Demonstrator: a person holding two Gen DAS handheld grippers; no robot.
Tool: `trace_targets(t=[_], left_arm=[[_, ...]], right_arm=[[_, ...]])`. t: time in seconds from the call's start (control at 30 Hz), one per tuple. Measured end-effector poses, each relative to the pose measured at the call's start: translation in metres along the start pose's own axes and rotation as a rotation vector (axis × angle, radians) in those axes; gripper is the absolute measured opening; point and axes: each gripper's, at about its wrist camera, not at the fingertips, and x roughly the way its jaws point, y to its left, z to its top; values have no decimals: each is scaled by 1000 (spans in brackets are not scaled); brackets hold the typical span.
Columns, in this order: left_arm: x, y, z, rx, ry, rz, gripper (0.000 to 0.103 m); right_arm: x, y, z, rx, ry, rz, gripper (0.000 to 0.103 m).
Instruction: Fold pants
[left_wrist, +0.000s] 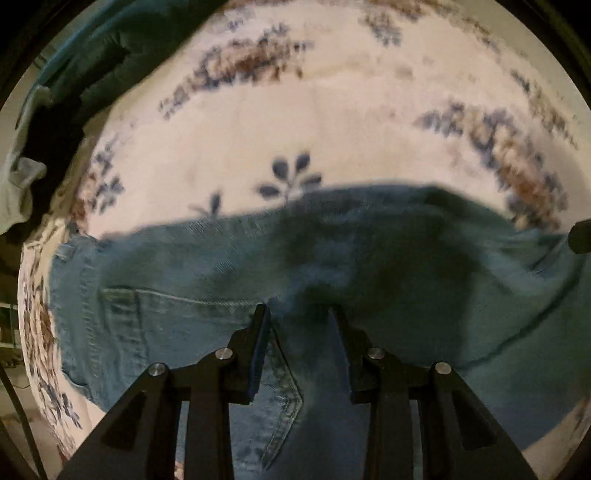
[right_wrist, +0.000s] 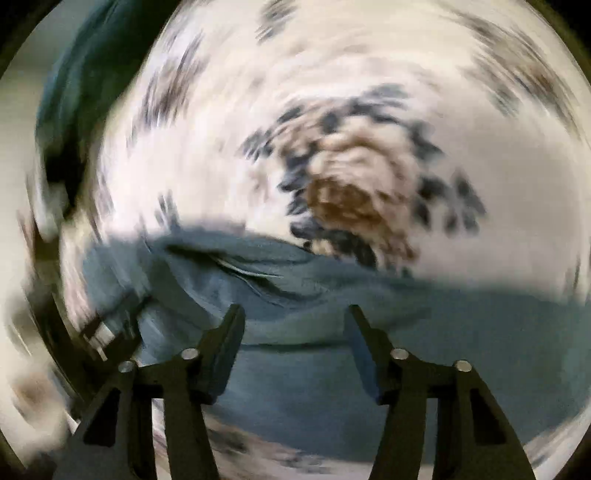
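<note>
Blue jeans lie flat across a white bedspread with blue and brown flowers. The waistband and a back pocket are on the left. My left gripper hangs over the seat of the jeans, pointing steeply down, open, with nothing between its fingers. The right wrist view is heavily blurred. In it the jeans form a band with a crumpled fold at the upper left. My right gripper stands open above that denim, and no cloth is pinched between its fingers.
A heap of dark teal clothing lies at the bed's far left edge, with a pale grey cloth beside it. A dark object pokes in at the right edge. The flowered bedspread stretches beyond the jeans.
</note>
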Motion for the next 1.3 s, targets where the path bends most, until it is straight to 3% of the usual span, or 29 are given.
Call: trace_targets(t=[0.07,0.17,0.27,0.53,0.57,0.6,0.67,0.73,0.87,0.9,0.93,1.03,1.07,1.13,1.2,1.23,1.3], left_arm=[[7,6,-5,-37,22,-14,31],[11,13,-11,-80,23,-25,35],[12,15,-13,-93,26,-31,36],[16,14,-8,-90,35,-33,36],[17,14,-7,-87,35,-32,36],[16,13,-8,-85,33,-32,36],[14,13,-8,-83,36,-38,36],[13,17,-7,-90,41,-56,36],[17,26,-5,-98,62,-79,37],[17,26,-5,-98,66,-81,37],[16,26,-4,-96,71,-78,37],[8,33,1,-115,90,-119,37],[1,36,2,-126,86,-135,37],[-8,39,4,-131,74,-160,37],[-16,40,9,-145,64,-175,37],[-18,40,14,-150,58,-182,37],[-16,40,24,-162,51,-171,37]], right_arm=[[19,5,6,-49,82,-9,38],[40,10,6,-96,179,49,38],[60,14,-2,-157,256,-2,38],[76,21,-15,-249,225,-116,38],[80,23,-17,-268,217,-140,35],[80,24,-20,-270,199,-159,18],[69,20,-22,-216,133,-159,9],[47,7,-21,-104,74,-86,6],[18,-57,-9,240,-6,174,1],[15,-78,-3,309,-55,146,1],[15,-90,2,335,-69,133,1],[21,-112,6,403,-23,278,2],[9,-103,4,340,-45,297,3],[-9,-81,-1,181,-44,244,24],[-11,-57,-5,65,-29,197,64],[-8,-49,-6,20,-10,180,66],[7,-42,-5,-52,58,33,66]])
